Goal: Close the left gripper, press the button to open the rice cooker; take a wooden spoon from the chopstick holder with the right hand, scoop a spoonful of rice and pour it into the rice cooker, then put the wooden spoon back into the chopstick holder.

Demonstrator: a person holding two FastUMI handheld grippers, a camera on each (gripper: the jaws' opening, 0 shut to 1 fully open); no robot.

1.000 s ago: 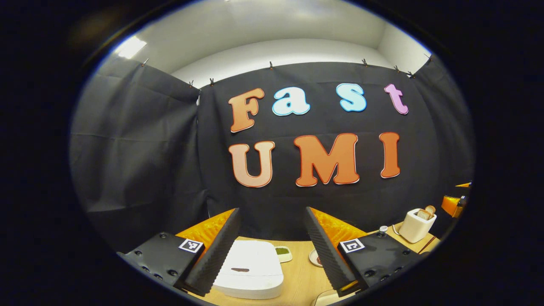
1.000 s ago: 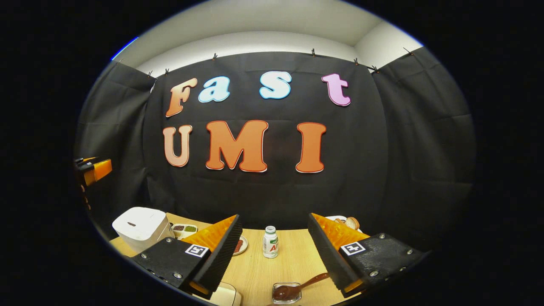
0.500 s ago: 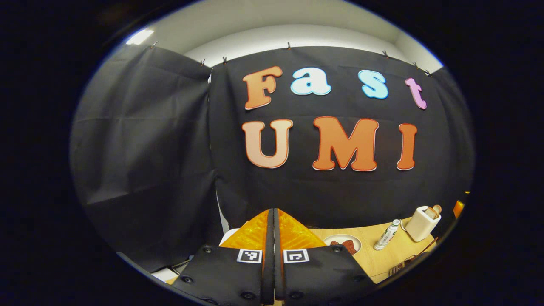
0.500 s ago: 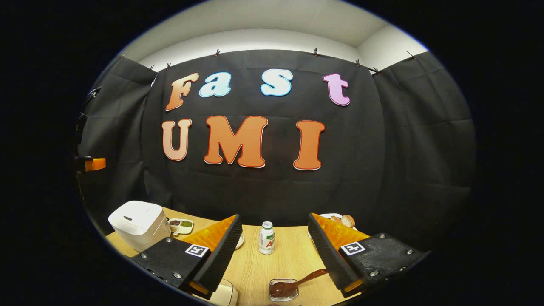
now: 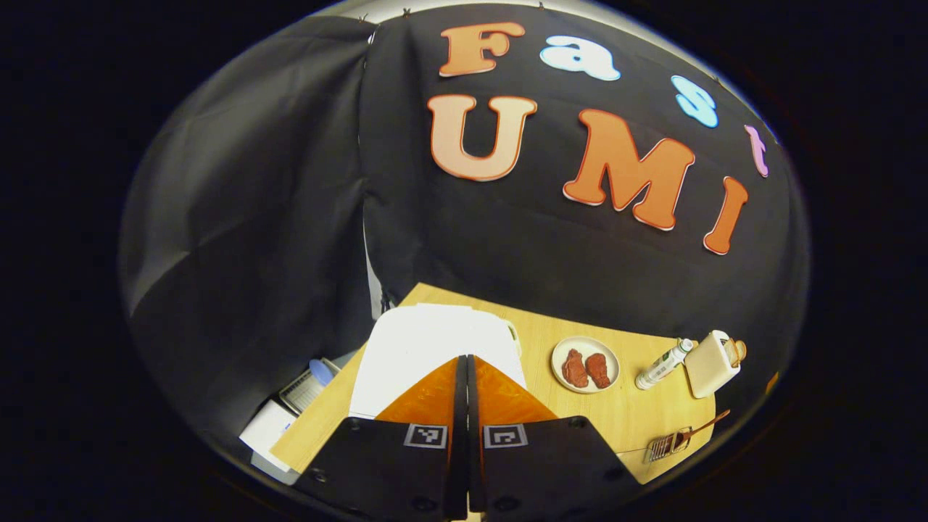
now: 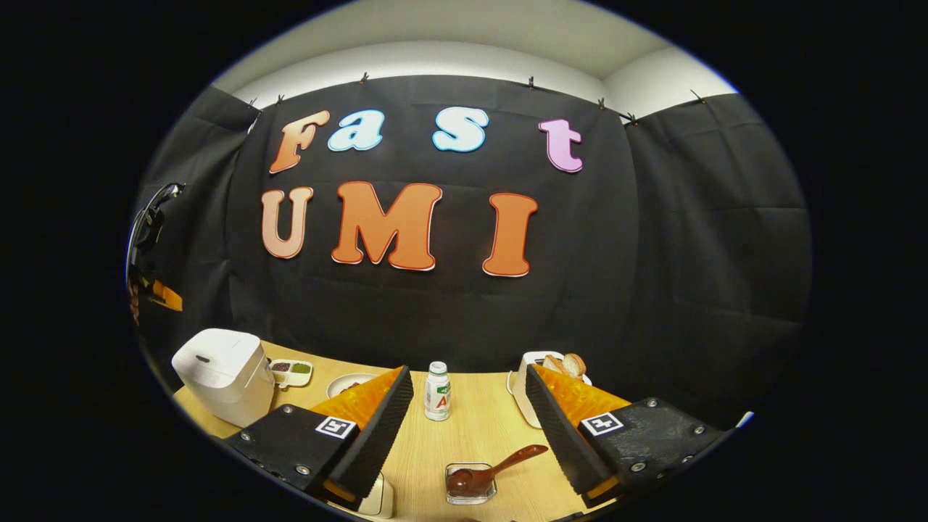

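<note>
My left gripper (image 5: 465, 360) is shut with nothing between its fingers and hangs just above the white rice cooker (image 5: 435, 341). In the right gripper view the rice cooker (image 6: 217, 373) stands at the table's left end with its lid down. My right gripper (image 6: 467, 373) is open and empty above the table's front. The brown wooden spoon (image 6: 493, 470) lies low between its fingers, with its bowl in the small chopstick holder (image 6: 471, 487). In the left gripper view, the spoon (image 5: 699, 428) and holder (image 5: 663, 448) sit at the far right.
A plate of red meat (image 5: 585, 365), a small white bottle (image 5: 661, 366) and a toaster with bread (image 5: 709, 362) stand to the right of the cooker. A divided dish of seasonings (image 6: 290, 370) sits behind the cooker. A white object (image 6: 378, 497) lies under my right gripper's left finger.
My left gripper shut its fingers, then tipped downward over the rice cooker. My right gripper stayed open and barely shifted.
</note>
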